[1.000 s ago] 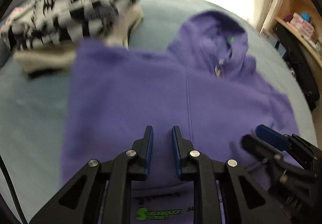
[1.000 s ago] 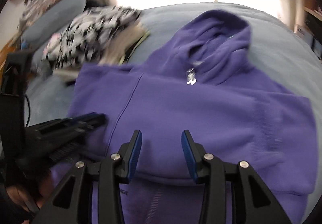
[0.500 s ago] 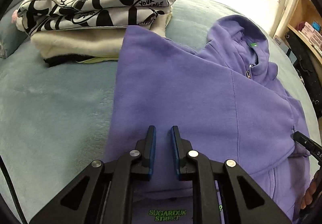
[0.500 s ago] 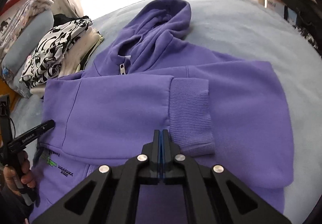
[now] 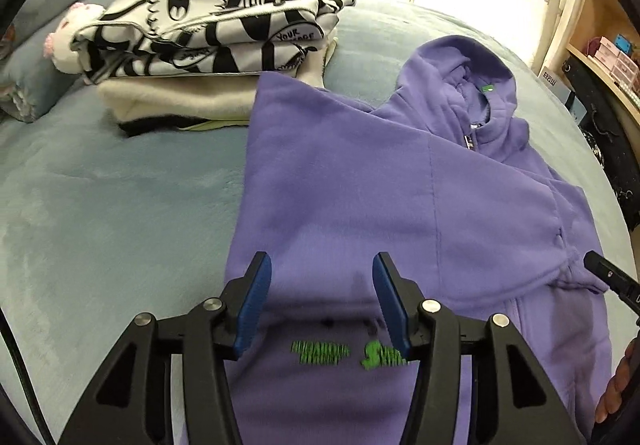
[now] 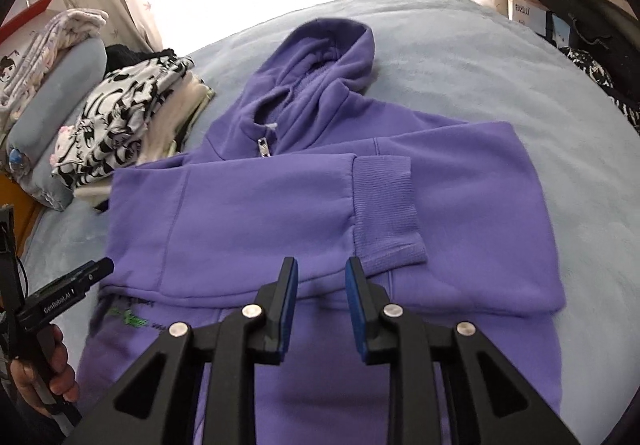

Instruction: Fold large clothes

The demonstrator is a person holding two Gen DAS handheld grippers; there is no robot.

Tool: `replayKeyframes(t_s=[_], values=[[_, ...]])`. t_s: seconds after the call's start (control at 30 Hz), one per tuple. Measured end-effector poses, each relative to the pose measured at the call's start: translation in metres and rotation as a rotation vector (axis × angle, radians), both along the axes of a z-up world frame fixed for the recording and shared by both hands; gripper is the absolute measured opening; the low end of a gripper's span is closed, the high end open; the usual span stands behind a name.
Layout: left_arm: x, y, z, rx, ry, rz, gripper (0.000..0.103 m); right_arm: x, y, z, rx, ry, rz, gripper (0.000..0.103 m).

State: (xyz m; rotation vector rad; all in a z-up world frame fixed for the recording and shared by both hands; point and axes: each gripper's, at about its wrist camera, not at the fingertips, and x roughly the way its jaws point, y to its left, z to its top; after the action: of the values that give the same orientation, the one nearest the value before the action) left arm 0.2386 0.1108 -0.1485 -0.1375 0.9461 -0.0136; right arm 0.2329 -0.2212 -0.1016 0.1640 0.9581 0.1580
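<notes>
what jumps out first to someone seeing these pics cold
The purple hoodie fills the middle of the blue bed cover, one sleeve folded across its chest so the ribbed cuff lies near the right gripper. Beside its shoulder sits a stack of folded clothes topped by a black-and-white cartoon print.

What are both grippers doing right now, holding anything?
Left gripper: jaws opening, nothing between them, above the purple hoodie.
Right gripper: jaws opening, nothing held, near the sleeve cuff.
</notes>
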Motion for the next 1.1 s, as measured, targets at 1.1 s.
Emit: replayKeyframes(t_s=[1.1], values=[[-0.24, 0.048, 0.083, 0.042, -0.114, 0.086, 0.059, -0.194, 0.01, 0.097, 0.007, -0.171, -0.003, 0.048]])
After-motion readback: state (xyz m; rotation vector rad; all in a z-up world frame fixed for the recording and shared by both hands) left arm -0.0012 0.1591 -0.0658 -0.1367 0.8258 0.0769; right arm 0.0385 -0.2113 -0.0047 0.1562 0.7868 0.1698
